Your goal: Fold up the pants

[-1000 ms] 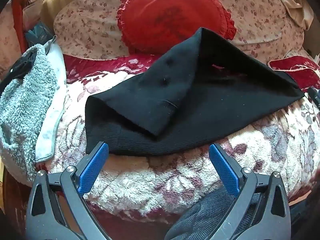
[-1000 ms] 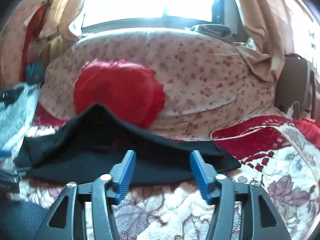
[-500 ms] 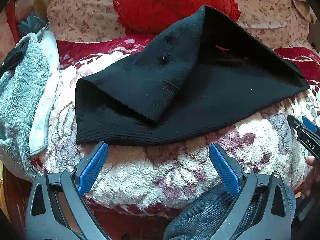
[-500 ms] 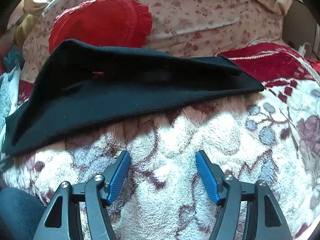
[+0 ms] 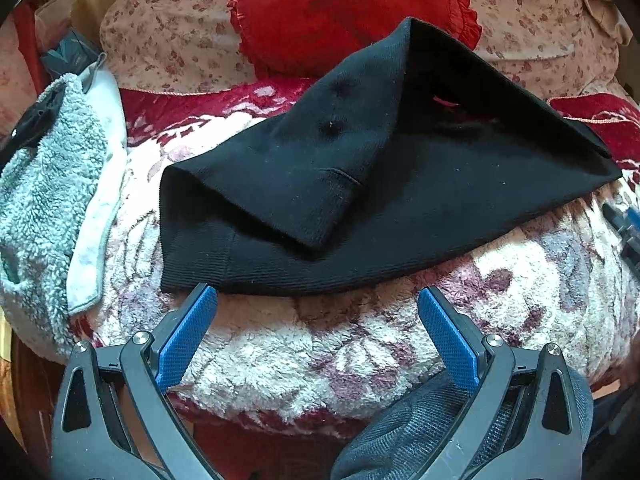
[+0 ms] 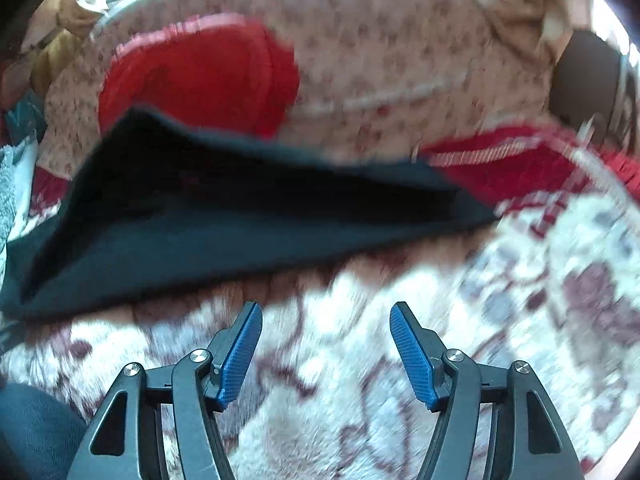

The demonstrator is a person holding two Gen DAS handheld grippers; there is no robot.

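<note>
The black pants lie folded on a plush floral blanket, with one flap turned over on top and its back peak resting against a red cushion. My left gripper is open and empty, its tips just short of the pants' near hem. In the right wrist view, which is motion-blurred, the pants stretch across the middle. My right gripper is open and empty over the blanket, a little short of the pants' near edge. The right gripper's tip shows at the left wrist view's right edge.
A grey fleece garment with white lining lies left of the pants. A floral pillow stands behind the red cushion. A dark red cover lies at the right. Dark blue fabric shows under the left gripper.
The left view rose slightly, pants now a little farther down frame and closer to the tips. The right gripper swung, blurring its view; pants now sit nearer its tips. Both stay open.
</note>
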